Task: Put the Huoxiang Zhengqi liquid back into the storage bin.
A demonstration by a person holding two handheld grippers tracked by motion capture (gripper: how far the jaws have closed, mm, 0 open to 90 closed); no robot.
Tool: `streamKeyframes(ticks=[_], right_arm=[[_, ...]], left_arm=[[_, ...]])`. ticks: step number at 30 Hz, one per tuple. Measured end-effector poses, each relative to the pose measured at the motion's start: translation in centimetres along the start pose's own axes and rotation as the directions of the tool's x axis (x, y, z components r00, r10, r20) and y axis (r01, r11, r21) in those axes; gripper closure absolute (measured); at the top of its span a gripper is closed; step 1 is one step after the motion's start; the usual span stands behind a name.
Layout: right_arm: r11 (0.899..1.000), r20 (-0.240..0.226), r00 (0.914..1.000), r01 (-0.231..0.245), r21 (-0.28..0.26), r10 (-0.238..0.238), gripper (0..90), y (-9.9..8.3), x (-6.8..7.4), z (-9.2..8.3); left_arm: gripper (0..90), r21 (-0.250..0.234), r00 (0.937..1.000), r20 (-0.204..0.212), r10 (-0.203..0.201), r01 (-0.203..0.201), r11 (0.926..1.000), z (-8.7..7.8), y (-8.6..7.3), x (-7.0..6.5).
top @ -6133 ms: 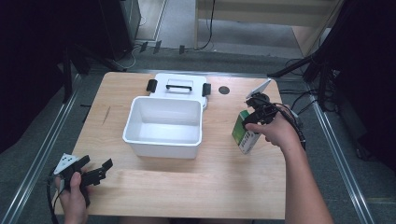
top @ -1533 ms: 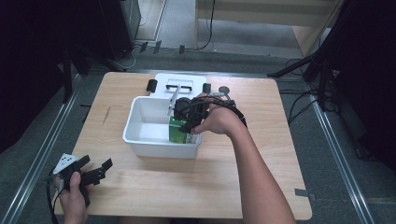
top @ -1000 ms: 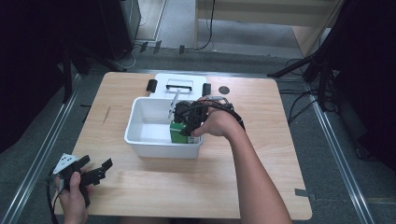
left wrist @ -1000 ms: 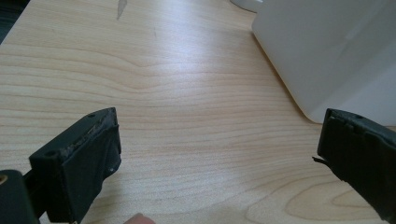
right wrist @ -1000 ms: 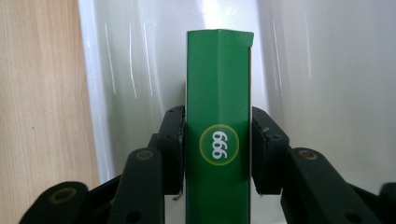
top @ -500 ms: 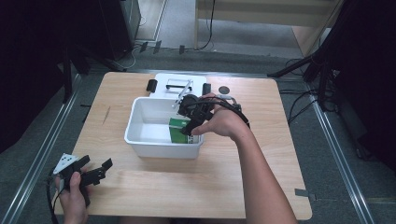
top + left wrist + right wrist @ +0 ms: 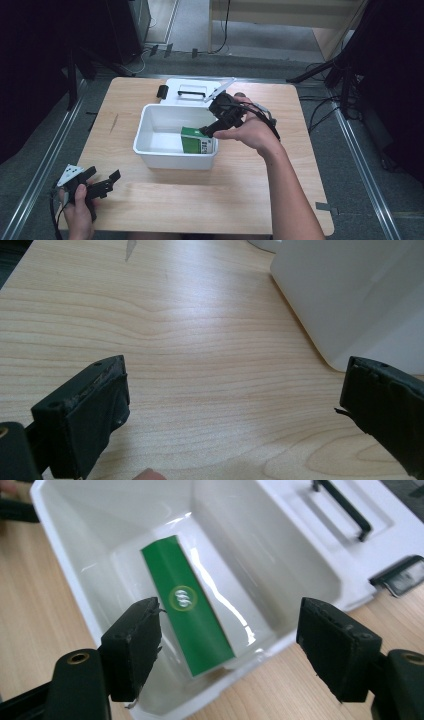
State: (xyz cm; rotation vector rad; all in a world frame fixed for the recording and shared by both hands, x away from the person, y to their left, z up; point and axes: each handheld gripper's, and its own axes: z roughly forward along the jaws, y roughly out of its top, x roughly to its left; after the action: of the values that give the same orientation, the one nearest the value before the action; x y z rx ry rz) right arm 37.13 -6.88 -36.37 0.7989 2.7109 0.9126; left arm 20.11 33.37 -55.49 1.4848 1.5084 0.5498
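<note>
White bin [image 7: 150,150] sits mid-table with a green carton [image 7: 196,140] [image 7: 187,605] inside, lying against the bin's right wall on the floor of the bin. The bin's lid [image 7: 192,92] lies flat just behind it, black handle up. Right gripper [image 7: 212,127] [image 7: 227,645] hangs over the bin's right rim, jaws spread wide, carton below and between them, untouched. Left gripper [image 7: 102,182] [image 7: 230,405] rests at the table's near-left corner, jaws spread, nothing between them; bare wood [image 7: 175,340] lies ahead, the bin's wall [image 7: 360,295] near its right jaw.
</note>
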Motion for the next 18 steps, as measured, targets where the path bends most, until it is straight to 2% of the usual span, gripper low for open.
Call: streamKeyframes(ticks=[1, 5, 8, 10, 13, 14, 16, 18], right_arm=[[0.999, 0.022, 0.9987, -0.045, -0.027, 0.045, 25.7, -0.6, -0.5, -0.4], [0.991, 0.041, 0.9926, -0.111, -0.073, 0.114, 25.0, -2.0, -1.5, -0.9], [0.982, 0.044, 0.9845, -0.165, -0.097, 0.170, 25.6, -3.3, -2.2, -1.2], [0.972, 0.074, 0.9734, -0.208, -0.109, 0.217, 25.5, -4.0, -2.6, -1.4], [0.949, 0.085, 0.9504, -0.287, -0.134, 0.299, 22.1, -5.2, -3.3, -1.6], [0.943, 0.085, 0.9452, -0.302, -0.140, 0.315, 20.1, -5.6, -3.5, -1.6], [0.936, 0.097, 0.9374, -0.319, -0.146, 0.335, 16.8, -6.4, -3.7, -1.7], [0.935, 0.103, 0.9357, -0.320, -0.152, 0.337, 15.7, -6.7, -3.8, -1.7]], left_arm=[[0.1, 0.000, 1.0000, 0.000, 0.000, 0.000, 1.0000, 0.0, 0.0, 0.0], [0.1, 0.004, 1.0000, -0.002, 0.003, -0.003, 1.0000, 0.0, 0.0, 0.0], [0.1, 0.004, 1.0000, -0.002, 0.002, -0.002, 1.0000, 0.0, 0.0, 0.0], [0.0, 0.004, 1.0000, -0.003, 0.003, -0.003, 1.0000, 0.0, 0.0, 0.0], [0.0, 0.005, 1.0000, -0.003, 0.005, -0.005, 1.0000, 0.0, 0.0, 0.0], [0.1, 0.005, 1.0000, -0.003, 0.005, -0.005, 1.0000, 0.0, 0.0, 0.0], [0.1, 0.004, 1.0000, -0.003, 0.004, -0.004, 1.0000, 0.0, 0.0, 0.0], [0.0, 0.005, 1.0000, -0.003, 0.004, -0.004, 1.0000, 0.0, 0.0, 0.0]])
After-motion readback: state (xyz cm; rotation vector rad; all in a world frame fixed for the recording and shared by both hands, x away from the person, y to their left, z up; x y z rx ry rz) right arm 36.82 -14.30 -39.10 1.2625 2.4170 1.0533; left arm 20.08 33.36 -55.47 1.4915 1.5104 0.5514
